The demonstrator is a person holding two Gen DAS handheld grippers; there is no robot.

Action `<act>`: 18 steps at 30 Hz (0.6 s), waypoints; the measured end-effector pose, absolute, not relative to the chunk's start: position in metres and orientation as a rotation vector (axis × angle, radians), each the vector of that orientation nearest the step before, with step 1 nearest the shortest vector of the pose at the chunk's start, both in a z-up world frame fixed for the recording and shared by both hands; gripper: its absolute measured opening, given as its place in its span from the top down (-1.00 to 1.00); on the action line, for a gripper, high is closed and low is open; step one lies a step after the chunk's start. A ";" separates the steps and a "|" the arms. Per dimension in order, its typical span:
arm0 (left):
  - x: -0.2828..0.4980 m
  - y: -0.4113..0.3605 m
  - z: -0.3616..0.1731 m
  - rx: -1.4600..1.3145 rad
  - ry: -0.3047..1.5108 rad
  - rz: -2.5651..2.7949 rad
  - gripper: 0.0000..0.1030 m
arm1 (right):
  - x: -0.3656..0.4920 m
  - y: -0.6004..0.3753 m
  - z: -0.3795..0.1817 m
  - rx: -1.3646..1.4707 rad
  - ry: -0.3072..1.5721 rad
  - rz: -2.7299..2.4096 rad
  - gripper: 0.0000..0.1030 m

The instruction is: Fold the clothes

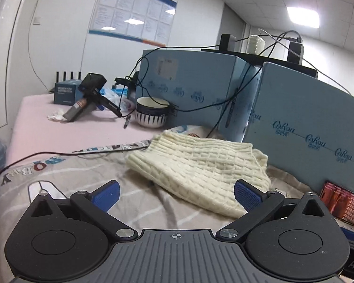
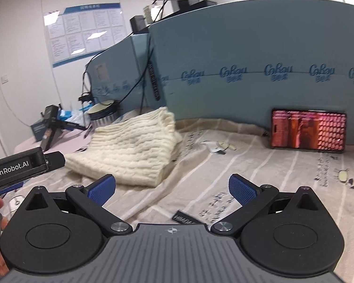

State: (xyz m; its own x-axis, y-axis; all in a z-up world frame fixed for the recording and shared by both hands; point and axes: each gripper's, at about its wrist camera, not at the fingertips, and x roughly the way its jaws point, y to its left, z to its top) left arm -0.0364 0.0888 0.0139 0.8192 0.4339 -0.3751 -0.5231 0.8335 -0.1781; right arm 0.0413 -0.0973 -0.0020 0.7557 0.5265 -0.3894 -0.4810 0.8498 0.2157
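Observation:
A cream knitted sweater (image 1: 200, 167) lies folded in a thick stack on the grey striped bedsheet (image 1: 82, 176), close to the blue foam wall. My left gripper (image 1: 176, 194) is open and empty, just short of the sweater's near edge. In the right wrist view the sweater (image 2: 129, 148) lies to the upper left. My right gripper (image 2: 172, 192) is open and empty over bare sheet (image 2: 247, 165), to the right of the sweater. The left gripper's body (image 2: 16, 167) shows at the left edge of the right wrist view.
Blue foam boards (image 1: 306, 122) wall the far side. A phone (image 2: 308, 131) with a lit screen leans against them. A striped bowl (image 1: 152, 112), a black handheld device (image 1: 89, 99), boxes and cables sit on the pink surface (image 1: 47, 127) at the left. Small scraps (image 2: 218, 146) lie on the sheet.

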 end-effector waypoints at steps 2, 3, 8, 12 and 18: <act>-0.031 0.085 0.007 -0.266 0.335 0.525 -1.00 | 0.044 -0.099 -0.004 0.099 0.444 0.539 -1.00; -0.028 0.085 0.003 -0.256 0.341 0.529 -1.00 | 0.044 -0.100 -0.005 0.093 0.433 0.535 -1.00; -0.019 0.086 -0.004 -0.203 0.361 0.530 -1.00 | 0.046 -0.103 -0.011 0.064 0.366 0.504 -1.00; -0.020 0.089 -0.006 -0.176 0.328 0.520 -1.00 | 0.048 -0.107 -0.015 0.077 0.337 0.483 -1.00; -0.018 0.095 -0.010 -0.206 0.358 0.435 -1.00 | 0.047 -0.107 -0.022 0.104 0.335 0.483 -1.00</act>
